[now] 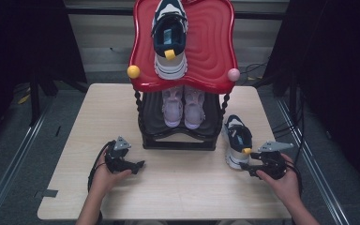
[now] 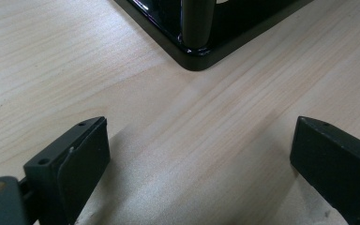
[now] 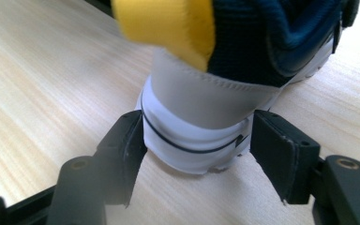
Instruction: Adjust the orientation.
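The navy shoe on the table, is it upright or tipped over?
Upright: the navy shoe stands on its sole on the table, heel between the right gripper's jaws.

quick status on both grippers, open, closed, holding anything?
Left gripper: open, nothing between the jaws, over bare table.
Right gripper: closed on the heel of the navy sneaker.

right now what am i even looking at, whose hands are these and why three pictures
A person sits at a wooden table and holds a two-jaw gripper in each hand. The high view looks down from above; each of the other two views comes from a camera riding on one gripper.

A two-tier shoe rack stands on the table: a navy and white sneaker sits on its red top shelf, a pink pair below. The matching sneaker stands on the table.

The right gripper has its jaws against that sneaker's heel, pads touching both sides. The left gripper rests open with nothing between its jaws.
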A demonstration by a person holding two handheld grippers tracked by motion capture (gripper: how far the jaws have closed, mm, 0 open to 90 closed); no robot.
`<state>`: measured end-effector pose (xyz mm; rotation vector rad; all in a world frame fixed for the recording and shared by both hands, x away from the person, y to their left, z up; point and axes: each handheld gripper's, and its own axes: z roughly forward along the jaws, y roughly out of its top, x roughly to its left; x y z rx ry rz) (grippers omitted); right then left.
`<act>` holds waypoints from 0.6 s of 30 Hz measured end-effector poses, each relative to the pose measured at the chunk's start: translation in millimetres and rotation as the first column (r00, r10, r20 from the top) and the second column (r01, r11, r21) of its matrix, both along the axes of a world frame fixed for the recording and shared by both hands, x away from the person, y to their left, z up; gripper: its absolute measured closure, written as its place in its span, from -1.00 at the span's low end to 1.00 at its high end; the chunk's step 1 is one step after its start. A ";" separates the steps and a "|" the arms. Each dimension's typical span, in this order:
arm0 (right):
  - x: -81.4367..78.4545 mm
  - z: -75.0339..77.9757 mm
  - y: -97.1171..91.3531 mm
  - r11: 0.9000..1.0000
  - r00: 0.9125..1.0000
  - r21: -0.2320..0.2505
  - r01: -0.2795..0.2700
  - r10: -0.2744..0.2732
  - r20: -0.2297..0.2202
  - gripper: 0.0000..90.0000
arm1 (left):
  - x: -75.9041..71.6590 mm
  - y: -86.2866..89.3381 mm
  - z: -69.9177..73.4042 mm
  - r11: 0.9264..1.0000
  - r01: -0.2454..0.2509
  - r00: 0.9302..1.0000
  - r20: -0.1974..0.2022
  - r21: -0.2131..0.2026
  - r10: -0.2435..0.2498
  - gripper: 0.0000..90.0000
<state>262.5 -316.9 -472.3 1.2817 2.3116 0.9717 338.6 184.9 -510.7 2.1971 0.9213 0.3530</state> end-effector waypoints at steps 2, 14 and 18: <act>-0.8 3.0 -1.5 1.000 1.000 -0.003 -0.011 0.011 -0.011 -0.28 | 0.0 -0.1 0.0 1.000 0.000 1.000 0.000 0.000 0.000 -0.90; 7.1 38.7 -8.9 0.983 0.985 -0.098 -0.154 0.146 -0.089 -0.36 | -0.1 0.0 0.1 1.000 0.000 1.000 0.000 0.003 0.000 -0.90; 14.4 51.8 -5.6 0.973 0.977 -0.121 -0.197 0.184 -0.111 -0.36 | -0.1 -0.1 0.0 1.000 -0.001 1.000 0.000 0.001 0.001 -0.90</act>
